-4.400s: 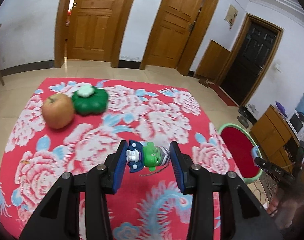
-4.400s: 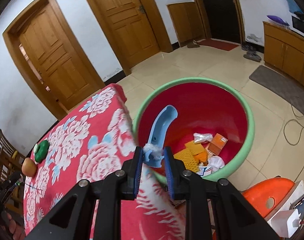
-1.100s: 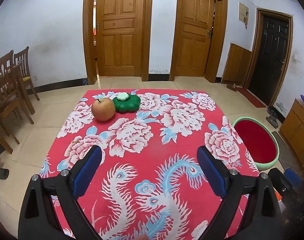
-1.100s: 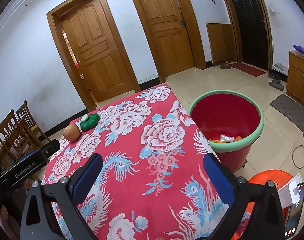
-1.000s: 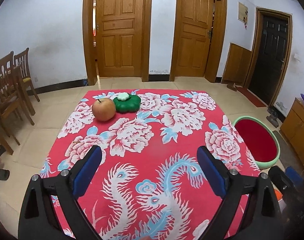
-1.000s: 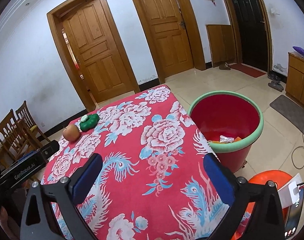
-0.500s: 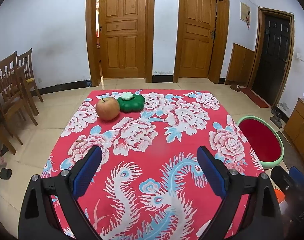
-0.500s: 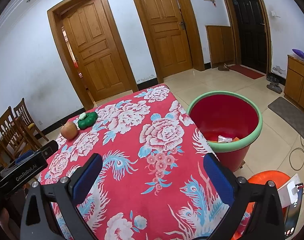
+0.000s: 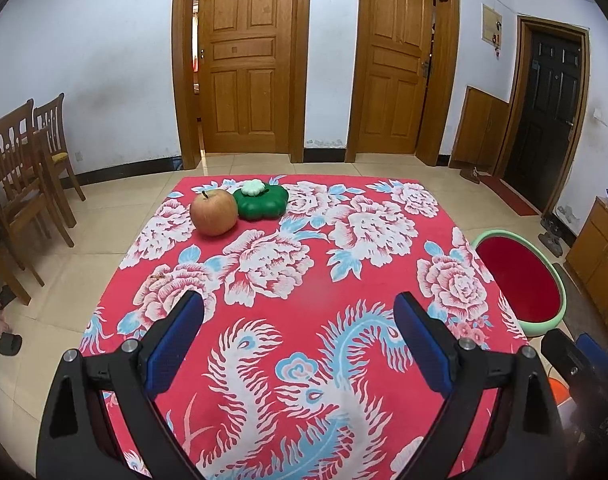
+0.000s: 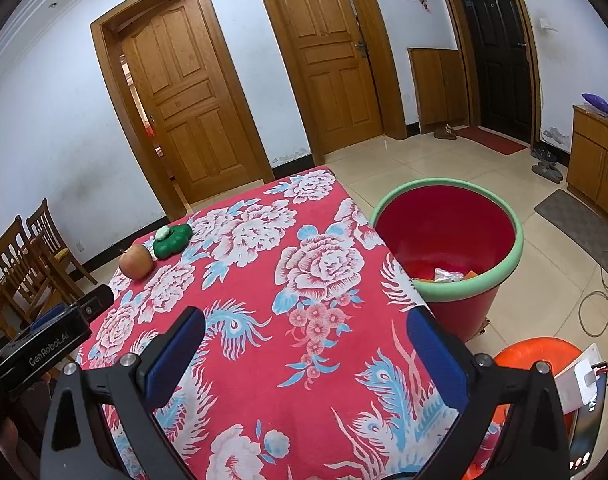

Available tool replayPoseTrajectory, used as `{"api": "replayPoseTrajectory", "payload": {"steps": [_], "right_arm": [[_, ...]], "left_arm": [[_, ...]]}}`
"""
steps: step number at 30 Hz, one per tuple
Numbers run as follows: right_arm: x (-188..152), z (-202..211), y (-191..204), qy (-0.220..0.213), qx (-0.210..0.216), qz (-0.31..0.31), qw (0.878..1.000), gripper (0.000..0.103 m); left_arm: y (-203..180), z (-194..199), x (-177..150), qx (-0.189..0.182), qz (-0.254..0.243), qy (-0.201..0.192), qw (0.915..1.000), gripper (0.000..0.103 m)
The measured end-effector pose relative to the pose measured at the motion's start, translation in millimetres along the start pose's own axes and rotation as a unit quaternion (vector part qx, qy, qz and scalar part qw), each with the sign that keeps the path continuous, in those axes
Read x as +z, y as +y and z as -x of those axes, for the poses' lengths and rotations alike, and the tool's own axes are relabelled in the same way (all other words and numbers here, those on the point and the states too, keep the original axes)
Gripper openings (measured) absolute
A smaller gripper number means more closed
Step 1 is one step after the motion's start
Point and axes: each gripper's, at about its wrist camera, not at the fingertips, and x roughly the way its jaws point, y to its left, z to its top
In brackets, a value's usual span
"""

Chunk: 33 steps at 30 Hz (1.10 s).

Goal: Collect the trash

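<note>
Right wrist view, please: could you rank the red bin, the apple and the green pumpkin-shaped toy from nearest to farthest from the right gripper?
1. Red bin, right, beside the table.
2. Apple, far left.
3. Green pumpkin-shaped toy, just behind the apple.

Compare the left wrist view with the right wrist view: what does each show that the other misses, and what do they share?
Only the left wrist view shows the left gripper, jaws wide apart and empty, from behind. Only the right wrist view shows trash lying inside the red bucket, an orange object on the floor, and the right gripper, also open and empty. Both show the floral red tablecloth, the apple beside the green flower-shaped object, the bucket at the table's edge, and wooden doors.
</note>
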Motion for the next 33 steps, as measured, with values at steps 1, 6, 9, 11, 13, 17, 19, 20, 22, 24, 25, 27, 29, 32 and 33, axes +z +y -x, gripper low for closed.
{"api": "replayPoseTrajectory", "payload": {"steps": [1, 6, 9, 11, 13, 17, 19, 20, 22, 24, 25, 27, 29, 32, 33], "right_arm": [[0.2, 0.2, -0.4, 0.001, 0.000, -0.001, 1.000, 0.103], [0.2, 0.4, -2.5, 0.000, 0.000, -0.002, 1.000, 0.103], [-0.3, 0.1, -3.1, 0.003, 0.002, -0.004, 1.000, 0.103], [-0.8, -0.6, -3.0, 0.005, 0.005, -0.006, 1.000, 0.103], [-1.1, -0.7, -2.7, 0.004, 0.004, -0.005, 1.000, 0.103], [-1.0, -0.5, -2.5, 0.005, 0.005, -0.006, 1.000, 0.103], [-1.1, -0.5, -2.2, 0.004, 0.004, -0.005, 1.000, 0.103], [-1.1, -0.5, -2.2, 0.005, 0.005, -0.006, 1.000, 0.103], [-1.2, -0.6, -2.1, 0.005, 0.005, -0.006, 1.000, 0.103], [-1.2, -0.5, -2.1, 0.005, 0.005, -0.006, 1.000, 0.103], [-1.3, -0.6, -2.0, 0.005, 0.005, -0.006, 1.000, 0.103], [-1.2, -0.4, -2.0, 0.005, 0.005, -0.005, 1.000, 0.103], [-1.3, -0.7, -1.8, 0.004, 0.005, -0.006, 1.000, 0.103], [-1.5, -0.8, -1.7, 0.005, 0.005, -0.006, 1.000, 0.103], [-1.5, -0.8, -1.8, 0.005, 0.005, -0.005, 1.000, 0.103]], "left_arm": [[-0.6, -0.5, -0.3, 0.000, 0.000, 0.001, 1.0000, 0.094], [-1.2, -1.6, -3.7, 0.000, 0.003, 0.004, 1.0000, 0.094], [-1.2, -1.8, -4.6, -0.003, 0.003, 0.004, 1.0000, 0.094], [-1.1, -1.9, -6.0, -0.004, 0.004, 0.005, 1.0000, 0.094], [-1.2, -2.1, -6.4, -0.004, 0.004, 0.005, 1.0000, 0.094], [-1.1, -2.2, -6.5, -0.003, 0.004, 0.005, 1.0000, 0.094], [-1.0, -2.2, -6.4, -0.004, 0.004, 0.005, 1.0000, 0.094], [-1.8, -2.2, -6.8, -0.004, 0.005, 0.005, 1.0000, 0.094], [-1.0, -1.8, -6.1, -0.004, 0.004, 0.005, 1.0000, 0.094], [-1.3, -1.5, -6.9, -0.004, 0.003, 0.004, 1.0000, 0.094], [-0.8, -1.4, -6.6, -0.004, 0.004, 0.004, 1.0000, 0.094], [-1.8, -1.0, -7.8, -0.005, 0.004, 0.003, 1.0000, 0.094], [-1.7, -1.2, -7.5, -0.004, 0.003, 0.003, 1.0000, 0.094], [-1.4, -1.2, -7.5, -0.004, 0.004, 0.004, 1.0000, 0.094], [-1.4, -1.1, -7.7, -0.004, 0.005, 0.004, 1.0000, 0.094]]}}
